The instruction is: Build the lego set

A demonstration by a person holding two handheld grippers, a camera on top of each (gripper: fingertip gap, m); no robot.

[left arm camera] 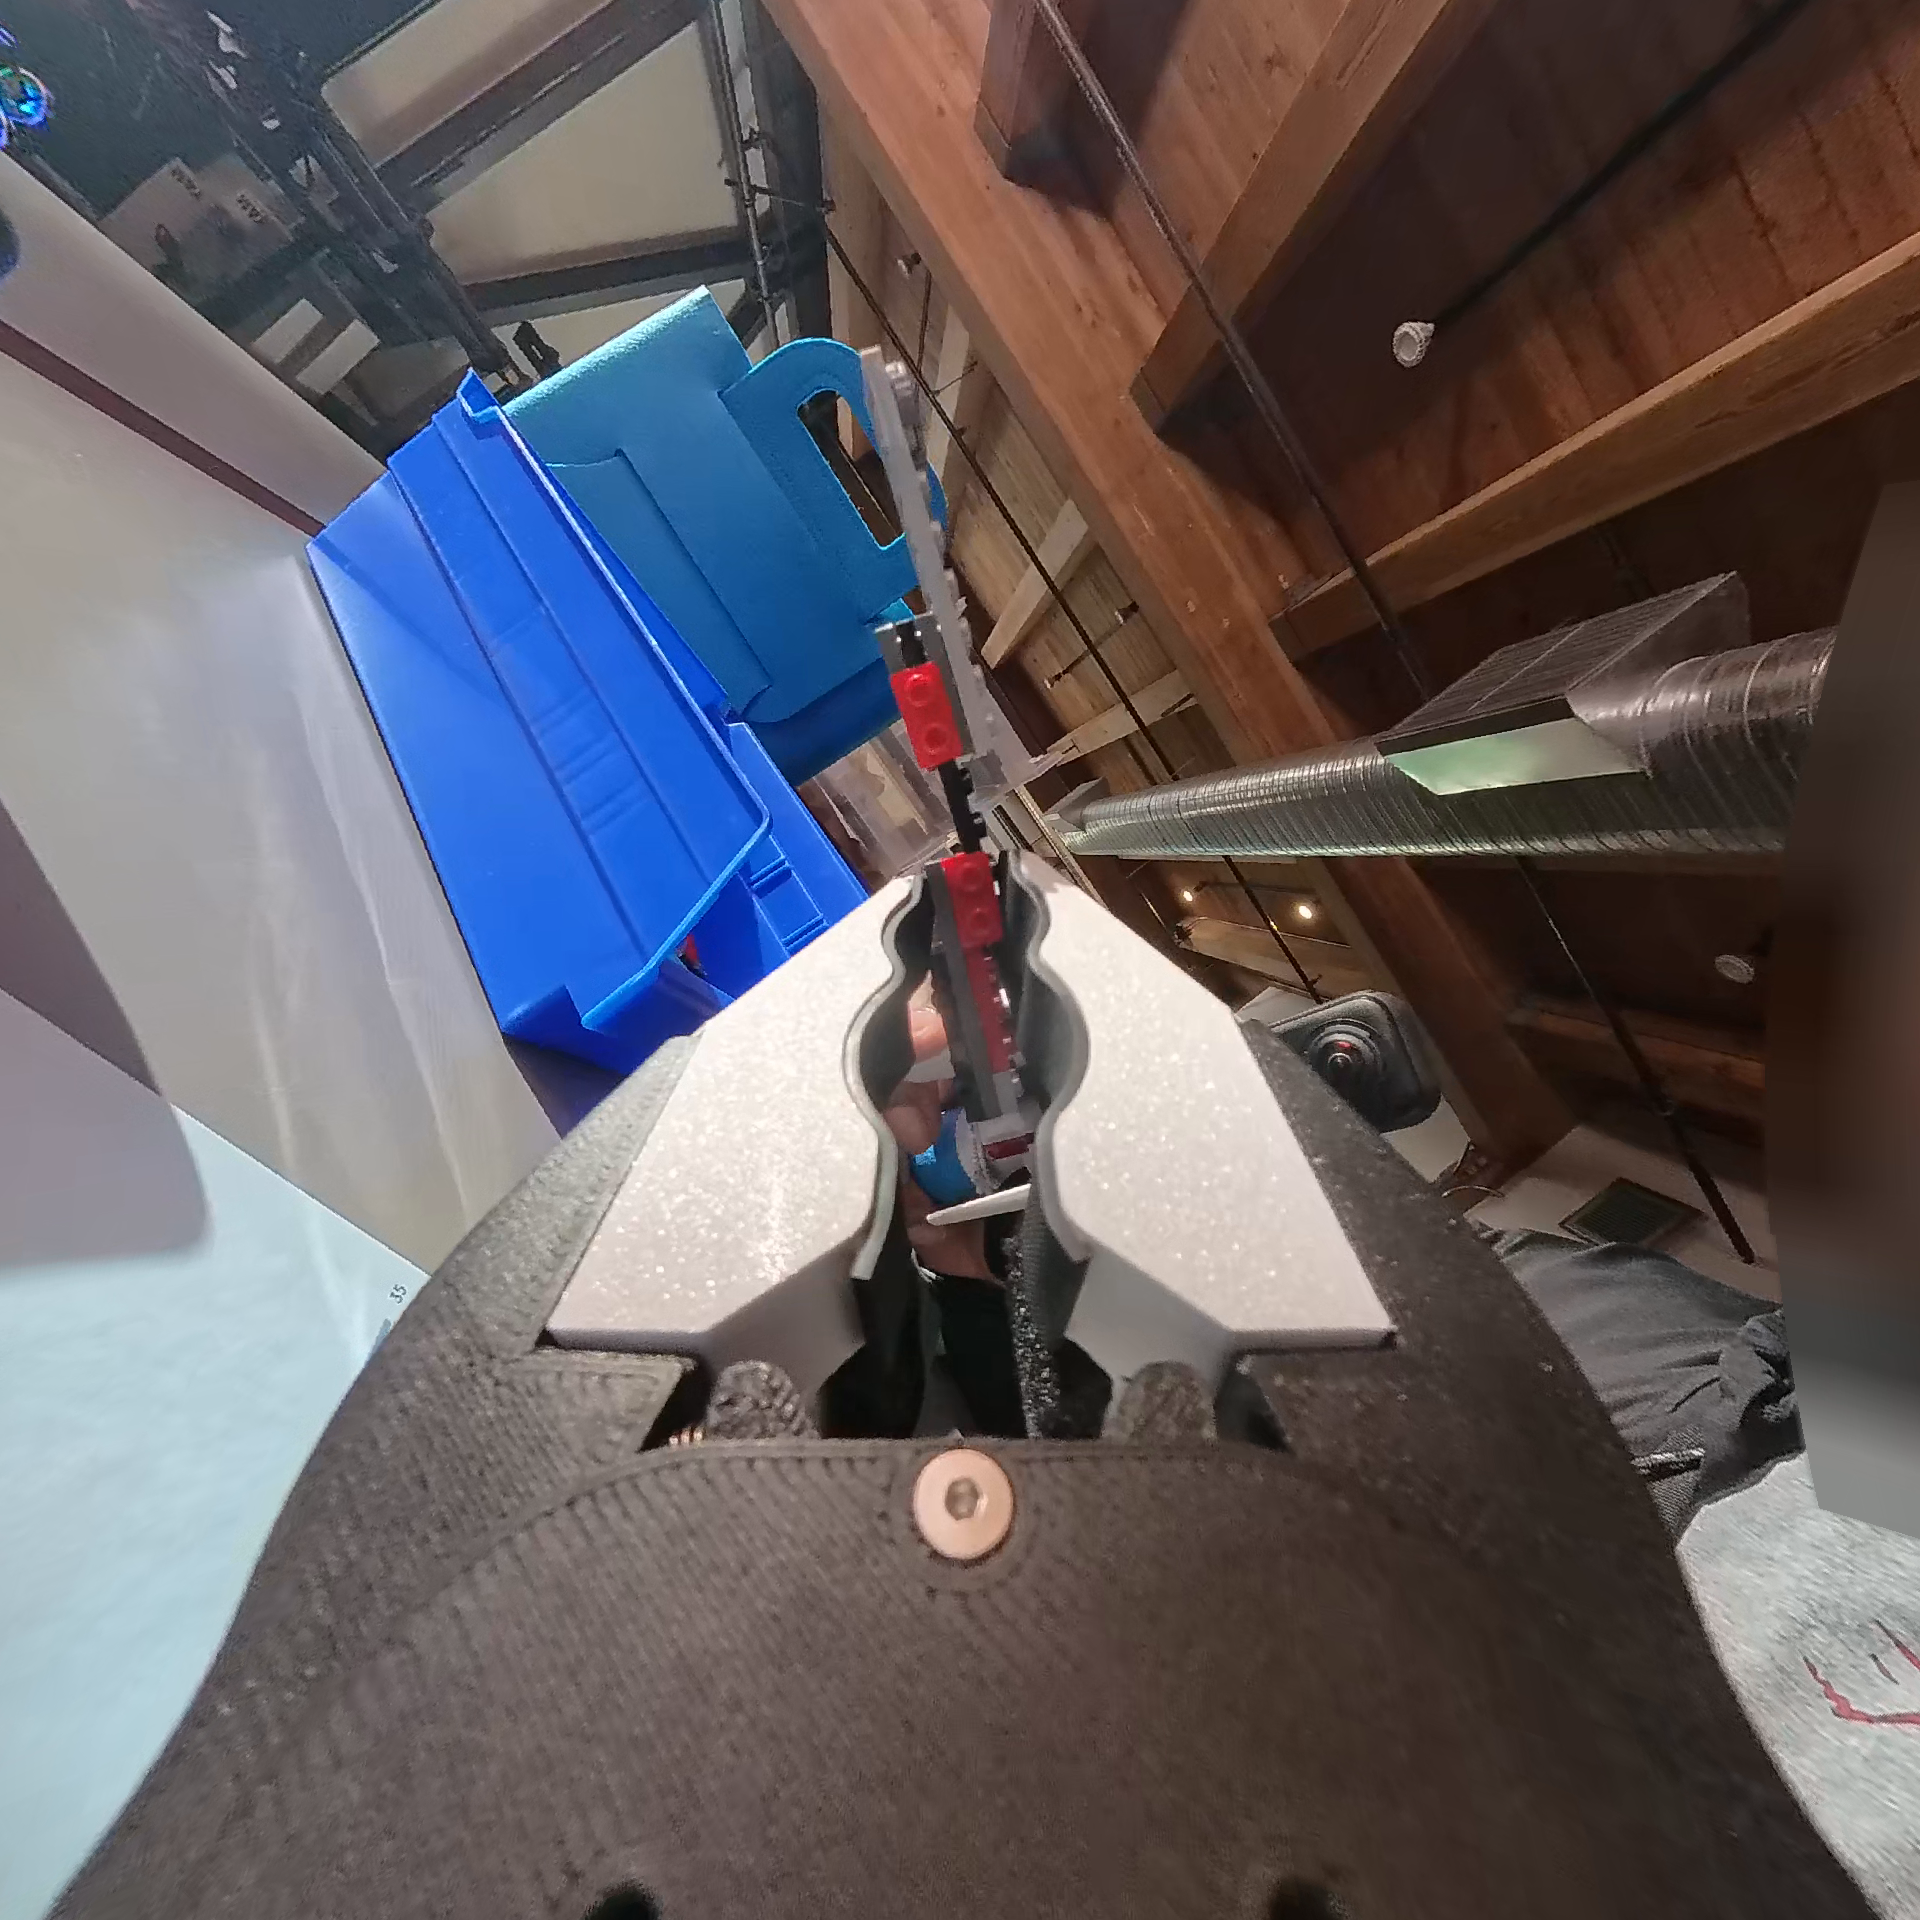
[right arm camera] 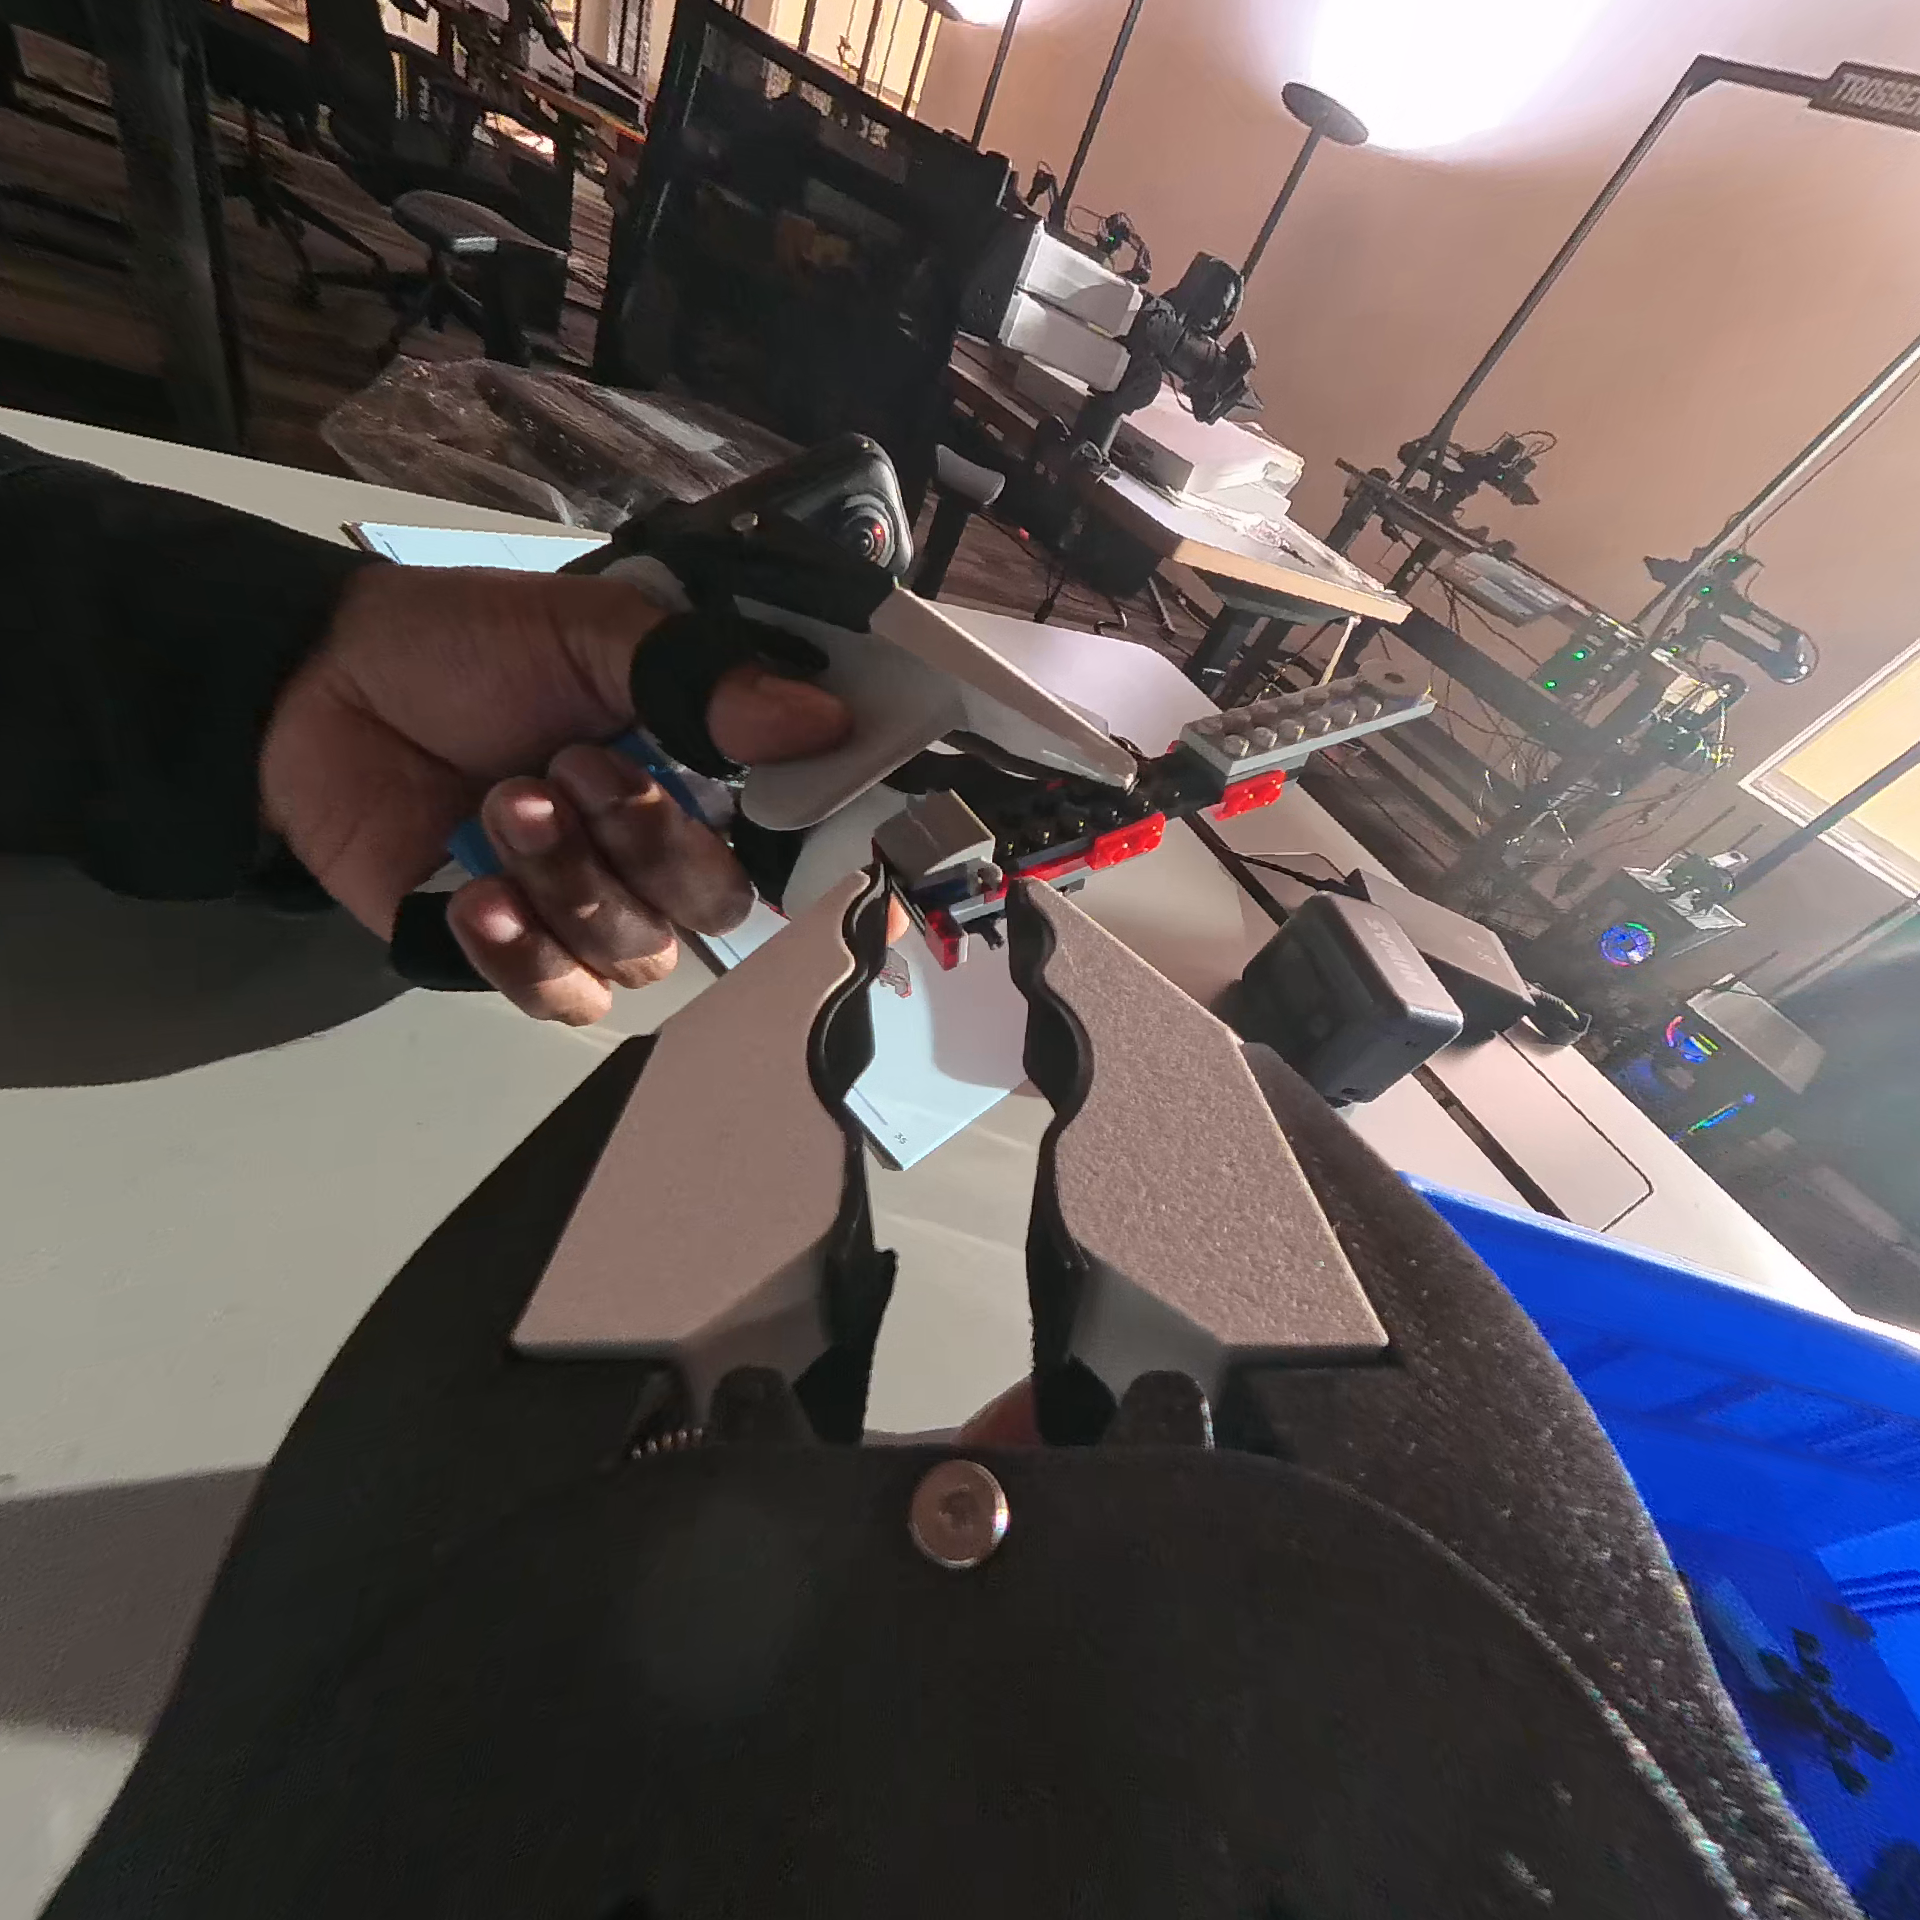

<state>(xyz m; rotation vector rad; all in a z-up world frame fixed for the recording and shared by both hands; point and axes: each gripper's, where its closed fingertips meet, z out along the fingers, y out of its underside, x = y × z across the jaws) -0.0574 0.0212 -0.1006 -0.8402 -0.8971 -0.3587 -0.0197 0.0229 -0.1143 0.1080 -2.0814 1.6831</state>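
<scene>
The lego model (left arm camera: 935,717) is a long grey plate with black and red bricks. My left gripper (left arm camera: 971,873) is shut on its middle and holds it in the air. In the right wrist view a hand (right arm camera: 499,748) holds that left gripper (right arm camera: 1122,774) clamped on the model (right arm camera: 1127,836). My right gripper (right arm camera: 940,894) has its two tips against either side of the model's near end, which carries a grey sloped piece and red and blue parts. The right gripper's camera (left arm camera: 1351,1049) shows behind the model in the left wrist view.
A blue bin (left arm camera: 582,727) stands left of the model and also shows low right in the right wrist view (right arm camera: 1714,1403). A light blue instruction booklet (right arm camera: 925,1101) lies on the white table (right arm camera: 312,1195). A black box (right arm camera: 1361,997) sits on a grey laptop beyond. My right fingertips sit around 4 centimeters from my left ones.
</scene>
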